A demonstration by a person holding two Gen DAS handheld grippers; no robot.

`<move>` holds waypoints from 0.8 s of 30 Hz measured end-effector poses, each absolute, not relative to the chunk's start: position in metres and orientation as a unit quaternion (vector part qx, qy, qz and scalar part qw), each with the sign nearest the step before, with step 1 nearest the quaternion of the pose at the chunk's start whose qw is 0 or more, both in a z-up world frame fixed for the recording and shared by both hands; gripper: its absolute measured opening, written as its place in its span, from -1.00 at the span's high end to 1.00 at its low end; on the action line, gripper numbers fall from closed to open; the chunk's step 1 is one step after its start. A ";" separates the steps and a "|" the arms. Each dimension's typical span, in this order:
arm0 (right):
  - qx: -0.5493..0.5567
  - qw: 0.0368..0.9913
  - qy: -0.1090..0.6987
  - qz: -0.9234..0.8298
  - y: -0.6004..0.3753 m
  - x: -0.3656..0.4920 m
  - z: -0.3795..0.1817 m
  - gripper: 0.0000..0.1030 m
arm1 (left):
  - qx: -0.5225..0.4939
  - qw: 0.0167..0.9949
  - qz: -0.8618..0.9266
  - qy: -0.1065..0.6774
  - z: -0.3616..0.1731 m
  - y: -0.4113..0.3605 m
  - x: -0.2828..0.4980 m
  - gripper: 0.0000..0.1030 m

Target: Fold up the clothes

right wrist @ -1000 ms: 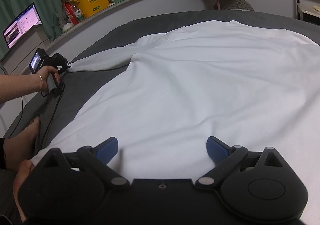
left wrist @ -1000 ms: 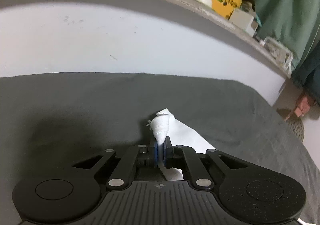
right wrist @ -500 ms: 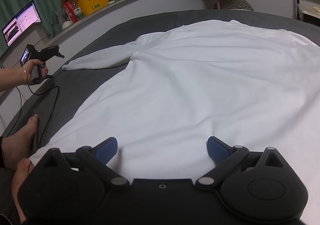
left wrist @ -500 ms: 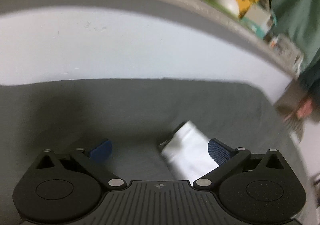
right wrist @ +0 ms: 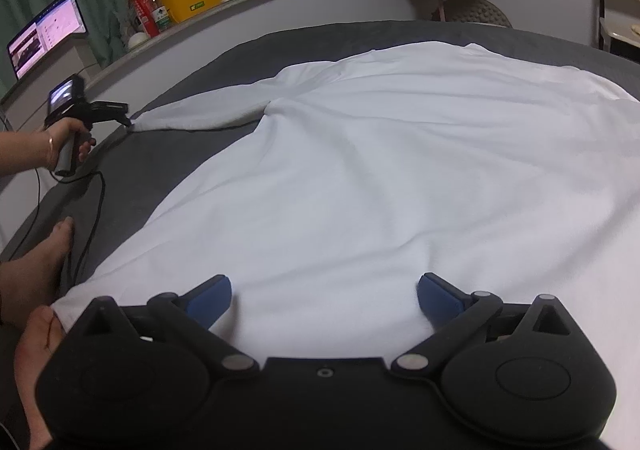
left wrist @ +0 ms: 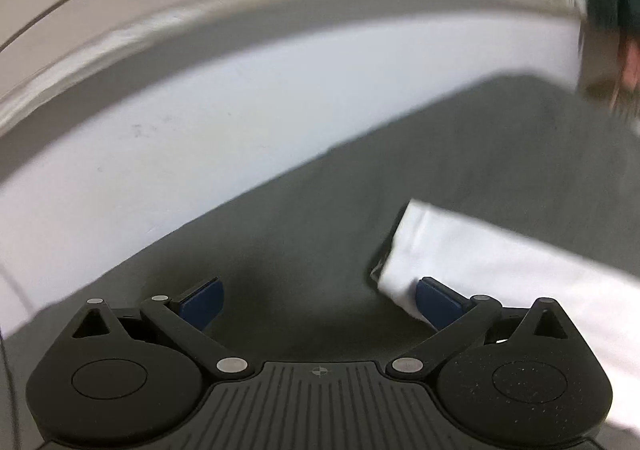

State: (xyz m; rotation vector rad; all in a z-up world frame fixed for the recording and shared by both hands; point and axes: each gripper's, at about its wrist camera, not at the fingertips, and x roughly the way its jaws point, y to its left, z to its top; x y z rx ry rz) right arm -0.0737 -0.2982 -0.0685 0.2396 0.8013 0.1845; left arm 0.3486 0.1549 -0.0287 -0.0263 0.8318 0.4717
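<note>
On dark bed, left tongs [left wrist: 318,298] now wide open, sleeve [left wrist: 480,262] released, right tongs [right wrist: 324,296] open, empty.

Dim indoor light; left wrist view motion-blurred, right sharp, both w/ fisheye-bent edges.

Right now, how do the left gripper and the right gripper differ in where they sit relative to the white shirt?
The left gripper is over bare grey sheet, with the sleeve cuff beside one finger. The right gripper hangs over the white shirt near its hem. Both are open and hold nothing.
</note>
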 end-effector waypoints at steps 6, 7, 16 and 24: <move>0.103 0.911 0.389 0.093 -0.295 -0.073 -0.069 -0.99 | -0.005 0.890 0.236 0.391 -0.038 0.154 0.370 -1.00; 0.102 0.911 0.390 0.093 -0.295 -0.072 -0.070 -0.99 | 0.007 0.887 0.240 0.394 -0.036 0.152 0.377 -1.00; 0.140 0.922 0.357 0.057 -0.321 -0.076 -0.046 -0.89 | -0.139 0.908 0.241 0.313 -0.007 0.146 0.311 -1.00; 0.198 0.906 0.260 -0.269 -0.474 -0.147 0.014 -0.90 | -0.150 0.941 0.046 0.299 0.003 0.068 0.264 -1.00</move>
